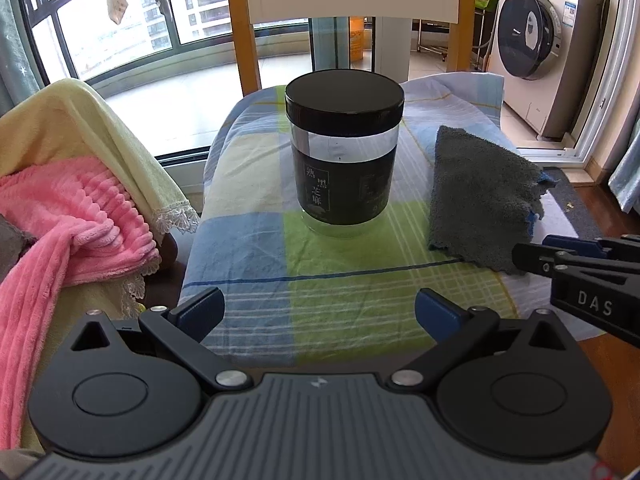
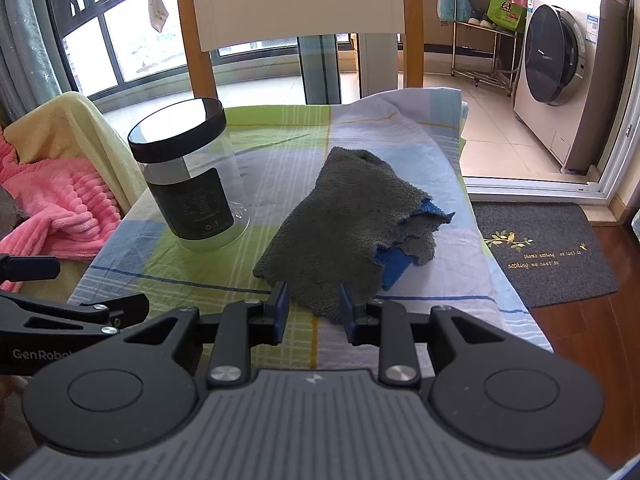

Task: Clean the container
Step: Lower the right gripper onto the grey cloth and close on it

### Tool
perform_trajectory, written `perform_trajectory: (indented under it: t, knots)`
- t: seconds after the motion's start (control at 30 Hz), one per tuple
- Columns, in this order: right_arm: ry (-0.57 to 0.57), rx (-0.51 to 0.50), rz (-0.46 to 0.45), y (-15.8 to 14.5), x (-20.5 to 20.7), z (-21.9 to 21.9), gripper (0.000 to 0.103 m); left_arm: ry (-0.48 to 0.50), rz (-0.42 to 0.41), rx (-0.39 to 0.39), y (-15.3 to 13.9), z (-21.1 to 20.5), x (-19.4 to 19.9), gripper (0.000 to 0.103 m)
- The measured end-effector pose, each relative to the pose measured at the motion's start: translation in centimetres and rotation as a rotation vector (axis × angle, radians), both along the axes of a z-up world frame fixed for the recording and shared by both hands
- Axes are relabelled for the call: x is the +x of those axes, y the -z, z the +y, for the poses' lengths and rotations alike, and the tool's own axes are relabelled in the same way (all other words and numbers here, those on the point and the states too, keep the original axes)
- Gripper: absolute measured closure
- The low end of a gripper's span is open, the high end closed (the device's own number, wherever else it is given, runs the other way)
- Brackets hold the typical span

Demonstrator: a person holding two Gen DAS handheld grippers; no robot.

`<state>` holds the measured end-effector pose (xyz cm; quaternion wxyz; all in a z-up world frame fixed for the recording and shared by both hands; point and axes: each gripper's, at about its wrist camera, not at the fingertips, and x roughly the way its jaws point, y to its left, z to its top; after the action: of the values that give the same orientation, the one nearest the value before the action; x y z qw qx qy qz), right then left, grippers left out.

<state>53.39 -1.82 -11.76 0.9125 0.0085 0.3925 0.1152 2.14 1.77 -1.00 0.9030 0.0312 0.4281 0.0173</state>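
A clear jar [image 1: 344, 156] with a black lid and dark label stands upright on the checked cloth; it also shows in the right wrist view [image 2: 192, 184]. A folded grey cleaning cloth [image 1: 480, 196] with a blue underside lies to its right and shows in the right wrist view too [image 2: 352, 224]. My left gripper [image 1: 319, 312] is wide open and empty, in front of the jar and apart from it. My right gripper [image 2: 313, 308] is open, its fingers on either side of the grey cloth's near corner, not closed on it.
The checked cloth [image 1: 256, 248] covers a chair seat with a wooden back [image 2: 200, 40]. Pink and yellow towels [image 1: 72, 208] hang at the left. A washing machine [image 2: 568, 64] and a doormat [image 2: 544, 248] are at the right, windows behind.
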Motion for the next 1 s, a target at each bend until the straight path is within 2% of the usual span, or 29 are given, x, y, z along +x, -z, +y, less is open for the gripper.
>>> perform_trajectory:
  t: [0.13, 0.47, 0.87, 0.93, 1.0]
  knots:
    - [-0.002, -0.004, -0.004, 0.0, 0.4, 0.1, 0.078, 0.011, -0.008, 0.01, 0.0, 0.1, 0.4, 0.001]
    - [0.003, 0.035, -0.127, -2.5, 1.7, -1.8, 0.079, 0.051, -0.032, 0.008, -0.5, 0.6, 2.2, 0.001]
    - [-0.006, 0.071, -0.169, -3.2, 4.8, -6.9, 0.075, 0.05, -0.034, -0.003, -0.2, 1.3, 4.4, 0.001]
    - [-0.013, 0.072, -0.141, -3.0, 5.4, -4.5, 0.075, 0.05, -0.035, -0.002, -0.2, 1.4, 4.8, 0.001]
    - [-0.029, 0.075, -0.123, -2.7, 5.8, -4.7, 0.075, 0.051, -0.034, -0.005, -0.2, 1.4, 5.1, 0.001]
